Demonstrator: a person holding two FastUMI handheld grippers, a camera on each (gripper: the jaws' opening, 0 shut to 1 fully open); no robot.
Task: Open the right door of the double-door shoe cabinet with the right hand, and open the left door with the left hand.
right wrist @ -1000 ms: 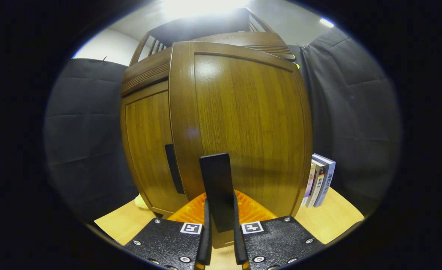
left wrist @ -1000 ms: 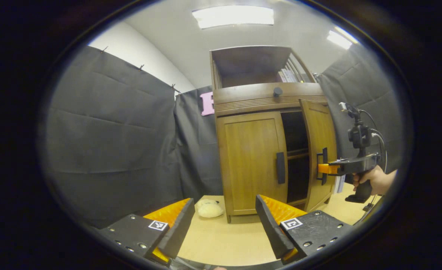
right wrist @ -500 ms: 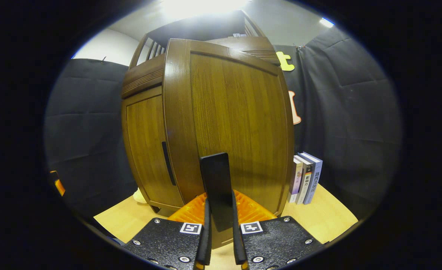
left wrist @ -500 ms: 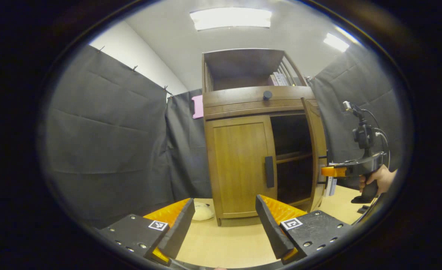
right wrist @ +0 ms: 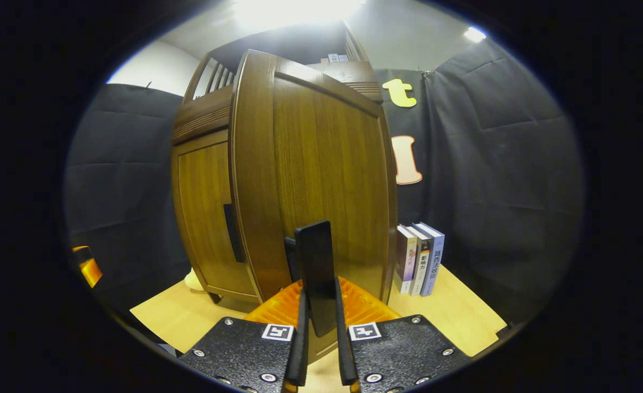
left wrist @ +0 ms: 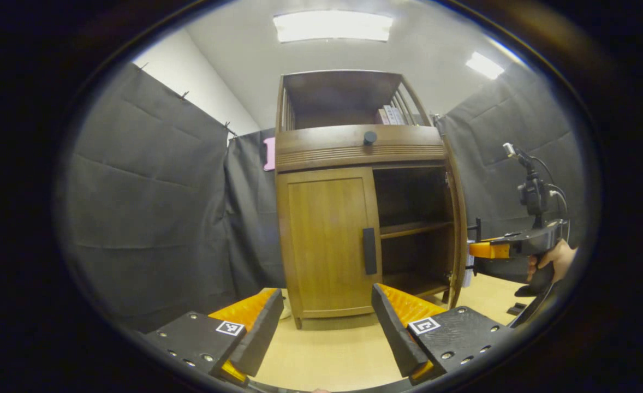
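Wood left door (left wrist: pixel 327 240) shut; its upright handle (left wrist: pixel 369 251) sits dead ahead of my spread left gripper (left wrist: pixel 326 327). Right gripper (right wrist: pixel 319 349) clamps the right door's handle (right wrist: pixel 316 273).

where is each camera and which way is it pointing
Left gripper view: rides the open left hand-held gripper, back from the cabinet, facing its front; the person's hand shows.
Right gripper view: rides the right hand-held gripper, close against the open right door, shut on its handle.
Shared: the closed left door and the right door.
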